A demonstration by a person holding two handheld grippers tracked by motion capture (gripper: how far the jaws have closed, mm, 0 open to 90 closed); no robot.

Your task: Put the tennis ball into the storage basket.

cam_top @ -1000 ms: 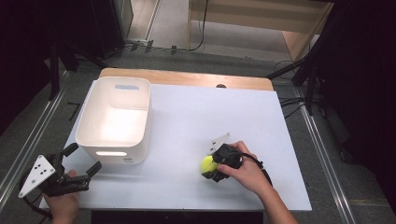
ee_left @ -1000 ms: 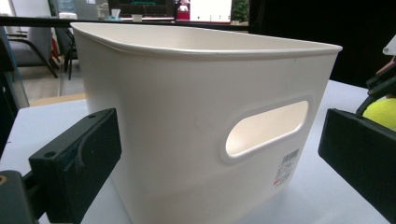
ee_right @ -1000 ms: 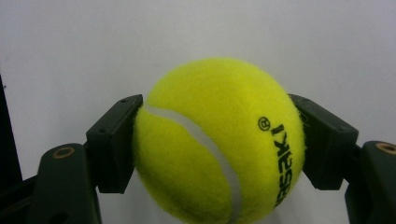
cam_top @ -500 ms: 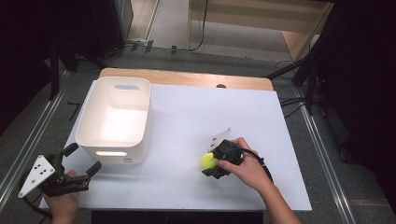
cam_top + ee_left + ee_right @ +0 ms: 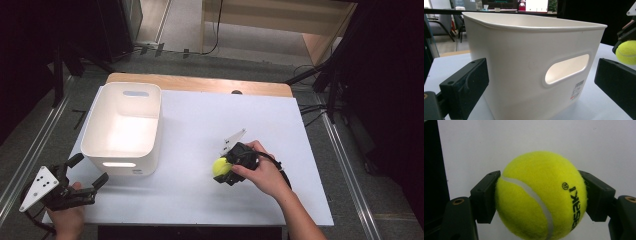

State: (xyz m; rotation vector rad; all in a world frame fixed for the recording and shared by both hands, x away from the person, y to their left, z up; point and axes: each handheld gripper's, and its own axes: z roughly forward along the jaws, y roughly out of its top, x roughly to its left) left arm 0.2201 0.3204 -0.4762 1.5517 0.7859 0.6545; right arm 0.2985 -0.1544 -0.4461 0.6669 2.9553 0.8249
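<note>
Right gripper (image 5: 541, 195) has its 2 jaws clamped on the tennis ball (image 5: 540, 195), 1 pad on each flank, ball bulging a bit past both. In the high view that right gripper (image 5: 226, 170) sits over the white table (image 5: 200, 125), right of centre, near the front edge, w/ the ball (image 5: 220, 166) poking out toward the bin side. Whether it's lifted off the surface or just resting, can't tell from here.

Step in hand, by my read: grasp done, carry about to start. Next move prob. calls for a lift, a swing across to the white bin (image 5: 123, 129), well apart to the left, then clearing its rim before letting go.

Ball's round, so no real long axis; the white seam runs diagonally across its face, and the black printed lettering reads vertically along the right side.

Left gripper (image 5: 82, 177) waits at the front-left corner, jaws spread wide, holding nothing, aimed at the bin's handle-slot wall (image 5: 534, 62), just short of it.
</note>
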